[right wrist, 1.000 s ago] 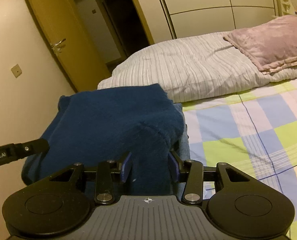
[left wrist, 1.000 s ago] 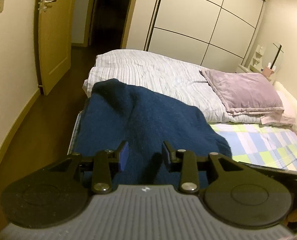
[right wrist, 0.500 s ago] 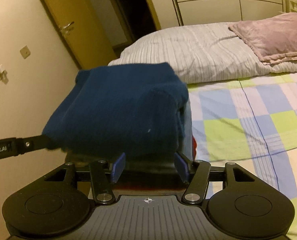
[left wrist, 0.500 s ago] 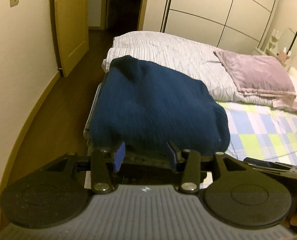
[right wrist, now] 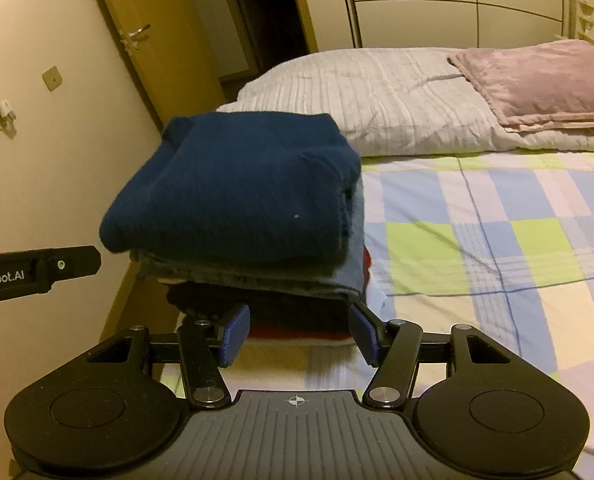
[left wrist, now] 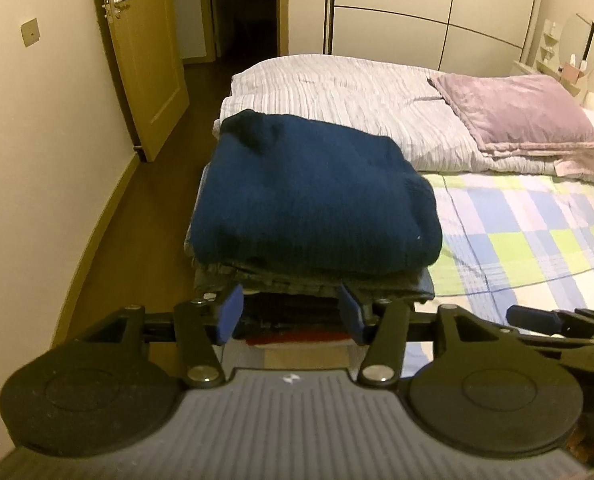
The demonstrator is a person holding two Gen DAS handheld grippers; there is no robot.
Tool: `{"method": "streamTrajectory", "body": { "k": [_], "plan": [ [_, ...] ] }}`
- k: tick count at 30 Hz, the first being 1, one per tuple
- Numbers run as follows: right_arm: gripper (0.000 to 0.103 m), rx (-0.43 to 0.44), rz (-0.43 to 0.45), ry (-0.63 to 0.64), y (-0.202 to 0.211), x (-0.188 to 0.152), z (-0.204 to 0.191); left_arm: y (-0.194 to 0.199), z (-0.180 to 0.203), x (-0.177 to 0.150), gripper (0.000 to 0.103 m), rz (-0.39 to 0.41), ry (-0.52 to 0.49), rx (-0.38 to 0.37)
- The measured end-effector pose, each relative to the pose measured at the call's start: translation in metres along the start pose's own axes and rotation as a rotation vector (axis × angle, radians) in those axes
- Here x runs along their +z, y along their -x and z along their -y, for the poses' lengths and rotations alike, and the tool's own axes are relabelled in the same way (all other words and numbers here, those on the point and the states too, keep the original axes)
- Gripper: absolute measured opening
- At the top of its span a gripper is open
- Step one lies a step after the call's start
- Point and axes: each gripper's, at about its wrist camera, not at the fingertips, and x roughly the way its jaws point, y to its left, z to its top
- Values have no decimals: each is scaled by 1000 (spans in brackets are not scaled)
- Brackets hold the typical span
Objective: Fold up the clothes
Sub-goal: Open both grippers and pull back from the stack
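A folded dark blue sweater point(left wrist: 313, 196) point(right wrist: 237, 192) lies on top of a stack of folded clothes point(left wrist: 313, 284) point(right wrist: 257, 280) at the near corner of the bed; grey, black and red layers show beneath it. My left gripper point(left wrist: 291, 314) hangs just short of the stack's near side, its jaws opening, with nothing pressed between the blue pads. My right gripper point(right wrist: 299, 332) sits the same way in front of the stack, open and holding nothing. The other gripper's black arm point(right wrist: 37, 270) pokes in at the left of the right wrist view.
The bed has a checked sheet point(right wrist: 497, 240), a striped white duvet point(left wrist: 337, 92) and a pink pillow point(left wrist: 517, 116) at the far end. A wooden floor point(left wrist: 145, 216), a wall and an open door point(left wrist: 137, 52) flank the bed's left side. Wardrobe doors stand behind.
Both grippers let go of the blue sweater and backed away from it, their jaws widening. The sweater now rests flat on the stack, whose lower layers have come into view.
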Motion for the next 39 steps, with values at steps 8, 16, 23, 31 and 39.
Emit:
{"method": "streamTrajectory", "body": {
  "k": [8,16,23,31,39],
  "plan": [
    [59,-61,-6,45,15,-16,-17,17,-3,-16,62,10,-21,34],
    [59,-101,-2,49,25,-37,-34,26,-12,-33,64,5,-31,27],
    [59,-137,-18,48,33,-49,-38,30,-10,-48,64,-27,-23,15],
    [59,-106,-36,59,37,-53,-30,33,-2,-60,65,-62,19,41],
    [59,-77,-86,79,43,-62,-9,37,23,-75,65,-92,53,58]
  ]
}}
